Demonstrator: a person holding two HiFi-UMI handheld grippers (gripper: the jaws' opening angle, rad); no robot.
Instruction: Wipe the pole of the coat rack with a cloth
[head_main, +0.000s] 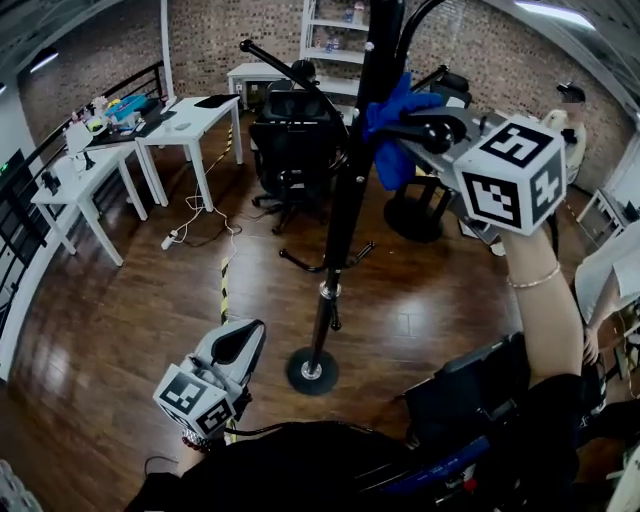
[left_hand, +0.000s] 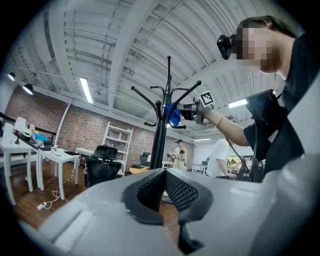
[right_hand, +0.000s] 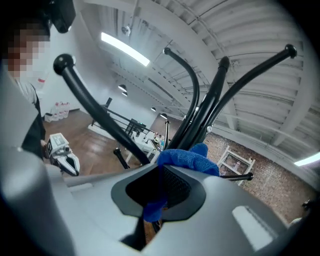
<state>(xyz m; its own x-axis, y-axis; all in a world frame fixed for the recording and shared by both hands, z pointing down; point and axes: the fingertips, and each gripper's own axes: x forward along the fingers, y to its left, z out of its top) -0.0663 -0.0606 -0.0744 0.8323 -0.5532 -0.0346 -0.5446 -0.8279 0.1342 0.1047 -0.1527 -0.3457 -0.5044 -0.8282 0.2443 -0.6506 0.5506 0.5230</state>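
The cloth (head_main: 396, 130) is bright blue against the black pole (head_main: 345, 215). The left gripper (head_main: 240, 345) and right gripper (head_main: 430, 128) are pale grey with black, mesh-patterned jaws. Each cube (head_main: 512, 175) bears black-and-white square markers. The floor (head_main: 120, 330) is dark brown wood, crossed by yellow-and-black striped tape (head_main: 224, 285). The desks (head_main: 190, 125) are white, the chair (head_main: 290, 140) black, the wall (head_main: 200, 35) reddish-brown brick.

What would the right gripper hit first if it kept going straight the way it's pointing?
Most likely the black metal coat rack pole. The right gripper is shut on a bunched blue cloth, and the pole stands right beyond that cloth; exact gap unclear.
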